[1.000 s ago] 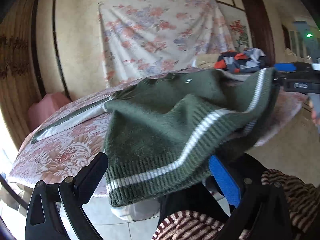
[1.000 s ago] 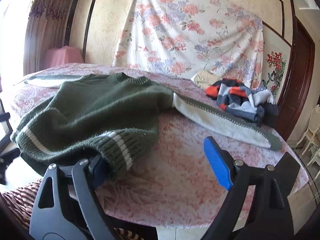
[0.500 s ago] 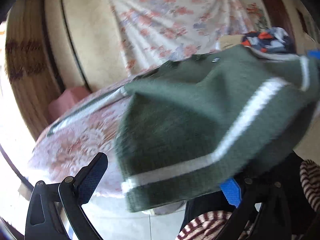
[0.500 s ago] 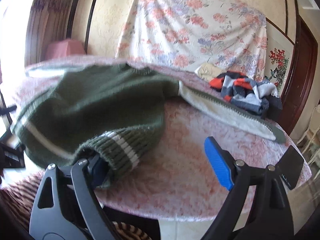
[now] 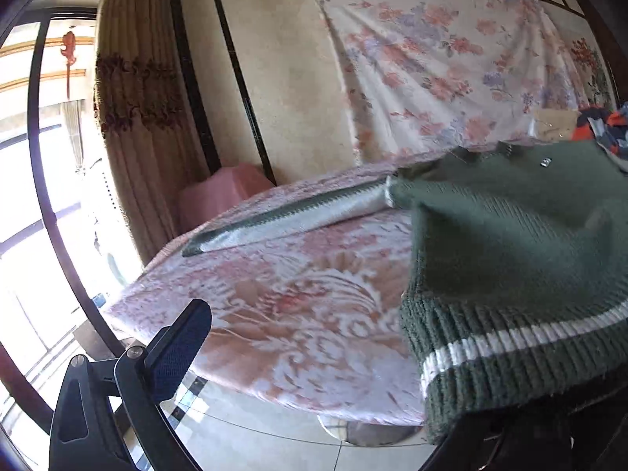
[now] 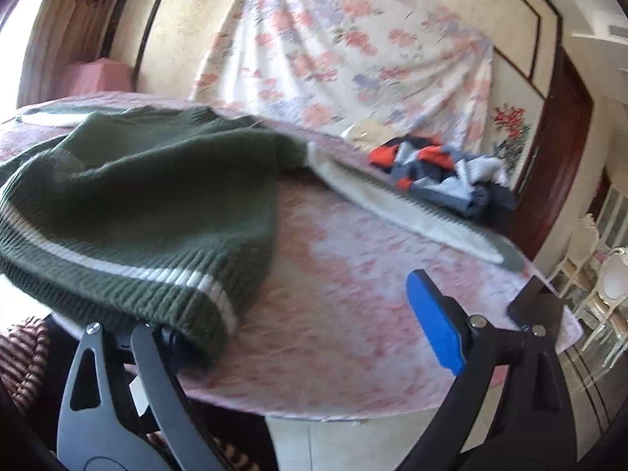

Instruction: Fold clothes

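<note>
Sweater (image 6: 149, 196) lies hem-first across the desk (image 6: 353, 314), its hem corner draped on the right gripper's (image 6: 306, 337) spread fingers' left one; left gripper's (image 5: 353, 412) state unclear.

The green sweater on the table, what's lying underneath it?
Under the green sweater lies the pink floral tablecloth, bare beside it. Its ribbed hem droops over the table's near edge. Whatever sits beneath the sweater's middle is covered.
</note>
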Demonstrator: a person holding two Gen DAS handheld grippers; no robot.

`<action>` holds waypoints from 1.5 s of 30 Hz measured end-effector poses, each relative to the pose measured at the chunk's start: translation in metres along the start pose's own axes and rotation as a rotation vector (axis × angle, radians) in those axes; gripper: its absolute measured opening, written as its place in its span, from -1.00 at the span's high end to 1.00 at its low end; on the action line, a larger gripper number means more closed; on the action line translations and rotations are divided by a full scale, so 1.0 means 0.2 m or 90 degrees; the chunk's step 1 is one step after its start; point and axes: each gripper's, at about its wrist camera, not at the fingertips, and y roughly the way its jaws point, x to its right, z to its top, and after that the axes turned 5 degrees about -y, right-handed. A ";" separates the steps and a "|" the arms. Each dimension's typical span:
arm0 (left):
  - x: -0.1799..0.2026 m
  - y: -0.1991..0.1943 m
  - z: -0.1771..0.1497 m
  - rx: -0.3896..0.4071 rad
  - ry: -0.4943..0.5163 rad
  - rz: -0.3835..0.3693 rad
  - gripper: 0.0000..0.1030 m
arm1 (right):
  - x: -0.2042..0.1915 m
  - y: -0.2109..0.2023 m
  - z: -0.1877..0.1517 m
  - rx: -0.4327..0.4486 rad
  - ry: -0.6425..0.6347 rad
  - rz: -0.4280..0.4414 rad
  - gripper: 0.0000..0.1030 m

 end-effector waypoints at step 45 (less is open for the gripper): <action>-0.43 -0.33 -0.14 -0.112 0.058 -0.204 -1.00 | 0.31 -0.41 -0.23 -0.053 -0.005 0.162 -0.94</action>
